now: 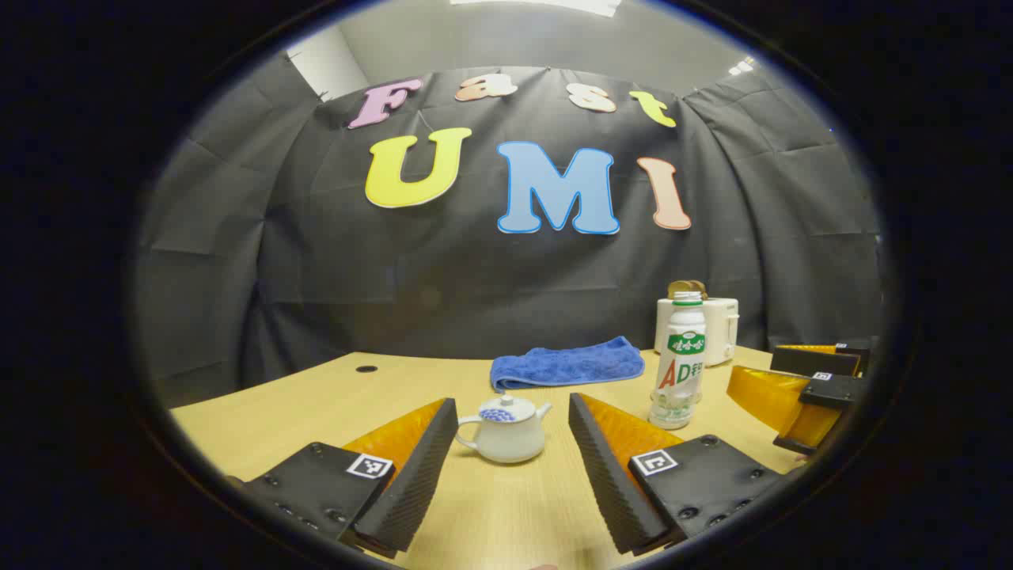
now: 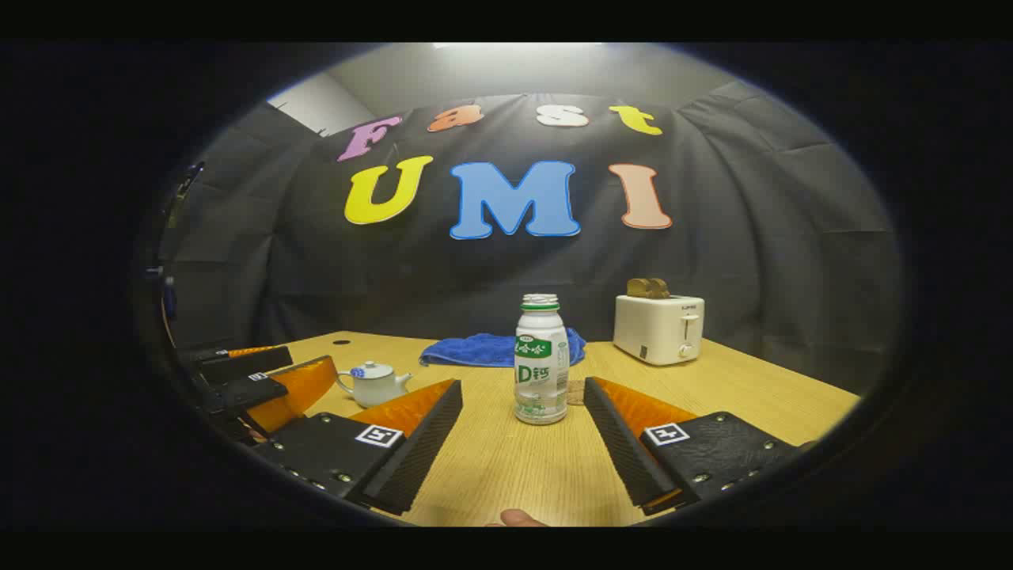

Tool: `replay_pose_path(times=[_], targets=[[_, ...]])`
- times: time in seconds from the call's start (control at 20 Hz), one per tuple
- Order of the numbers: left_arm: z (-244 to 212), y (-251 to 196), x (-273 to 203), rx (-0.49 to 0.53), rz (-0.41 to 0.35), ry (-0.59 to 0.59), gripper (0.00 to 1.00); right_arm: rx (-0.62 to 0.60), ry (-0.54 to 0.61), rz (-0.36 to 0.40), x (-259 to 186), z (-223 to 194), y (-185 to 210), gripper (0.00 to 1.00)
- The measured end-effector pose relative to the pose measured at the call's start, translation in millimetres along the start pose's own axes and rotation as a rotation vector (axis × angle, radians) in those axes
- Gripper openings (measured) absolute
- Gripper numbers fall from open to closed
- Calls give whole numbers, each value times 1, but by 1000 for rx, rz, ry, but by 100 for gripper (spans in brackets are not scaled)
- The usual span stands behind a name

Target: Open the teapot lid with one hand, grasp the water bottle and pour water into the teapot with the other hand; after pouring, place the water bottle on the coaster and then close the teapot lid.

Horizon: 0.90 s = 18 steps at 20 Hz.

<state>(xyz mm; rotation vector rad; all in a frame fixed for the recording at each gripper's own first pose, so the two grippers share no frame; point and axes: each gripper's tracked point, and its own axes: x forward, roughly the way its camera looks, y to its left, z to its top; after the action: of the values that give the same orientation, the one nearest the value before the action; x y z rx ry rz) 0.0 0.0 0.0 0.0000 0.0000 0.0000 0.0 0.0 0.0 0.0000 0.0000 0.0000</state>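
A small white teapot (image 1: 506, 431) with a blue pattern stands on the wooden table (image 1: 491, 514), lid on, just ahead of my left gripper (image 1: 511, 404), whose fingers are spread wide and hold nothing. To its right stands a white water bottle (image 1: 679, 360) with a green label. In the right gripper view the bottle (image 2: 541, 364) is upright straight ahead of my right gripper (image 2: 523, 388), which is open and apart from it. A small brownish coaster (image 2: 576, 390) peeks out behind the bottle's right side. The teapot (image 2: 373, 383) sits to the left there.
A folded blue cloth (image 1: 566, 364) lies behind the teapot. A white toaster (image 2: 659, 328) with bread stands at the back right. The right gripper (image 1: 756, 366) shows at the right of the left gripper view, the left gripper (image 2: 285, 372) at the left of the right gripper view.
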Motion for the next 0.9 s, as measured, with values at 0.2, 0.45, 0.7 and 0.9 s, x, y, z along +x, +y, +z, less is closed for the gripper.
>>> replay_pose_path(times=[0.2,0.45,0.7,0.9], targets=[[-4,2,3,-14,-2,18,99,-3,2,1,1,-1,0,95],[-3,3,3,-13,0,8,99,0,1,-8,2,-1,-3,95],[0,10,8,-14,7,-6,99,-13,10,-21,8,-3,-6,95],[0,15,36,-4,19,11,99,-4,24,3,11,-5,2,95]])
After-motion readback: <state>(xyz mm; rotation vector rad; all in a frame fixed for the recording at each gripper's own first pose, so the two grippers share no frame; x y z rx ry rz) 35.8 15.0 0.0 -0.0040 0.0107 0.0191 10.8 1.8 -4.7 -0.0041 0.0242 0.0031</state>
